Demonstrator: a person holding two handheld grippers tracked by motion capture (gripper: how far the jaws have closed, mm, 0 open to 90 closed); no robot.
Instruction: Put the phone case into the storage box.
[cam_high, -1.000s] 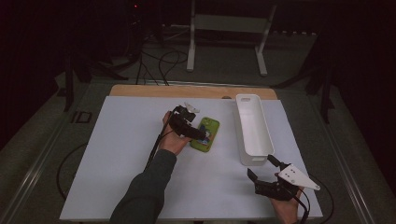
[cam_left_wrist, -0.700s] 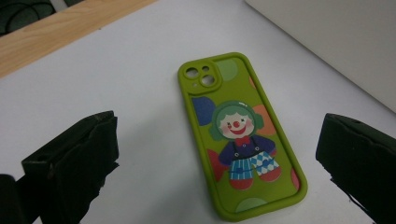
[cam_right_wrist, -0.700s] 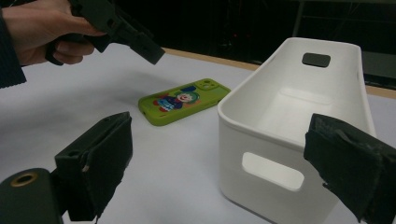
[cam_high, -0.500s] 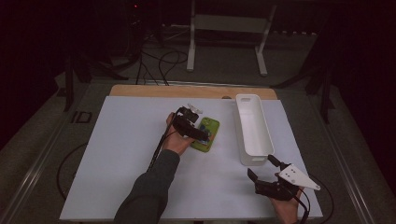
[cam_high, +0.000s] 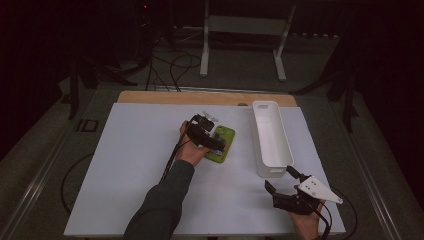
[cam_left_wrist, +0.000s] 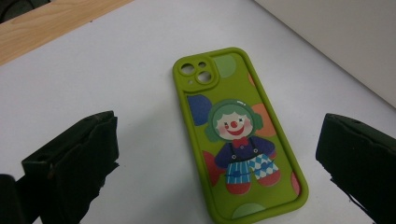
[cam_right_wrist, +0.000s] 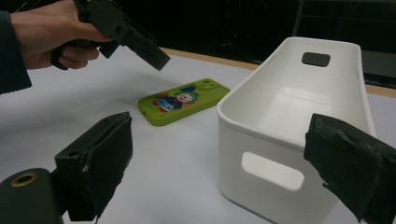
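Your left gripper (cam_high: 216, 145) hovers over the lime-green rubbery phone case printed with a clown figure (cam_high: 221, 143), jaws spread wide and touching nothing; in the left gripper view the case (cam_left_wrist: 238, 135) lies flat, print side up, between the two black pads, its camera cut-out toward twelve o'clock. On the white table sheet (cam_high: 130, 165) the case sits near the centre; the long white plastic bin with handle slots (cam_high: 271, 140) stands just beside it at three o'clock, apart from it and empty. Your right gripper (cam_high: 282, 185) rests near the table's front edge at about five o'clock from the case, just short of the bin's near end, jaws likewise spread; its own view frames the bin (cam_right_wrist: 299, 121) between the pads, with the case (cam_right_wrist: 183, 101) and your left hand (cam_right_wrist: 51, 30) farther off at eleven o'clock.
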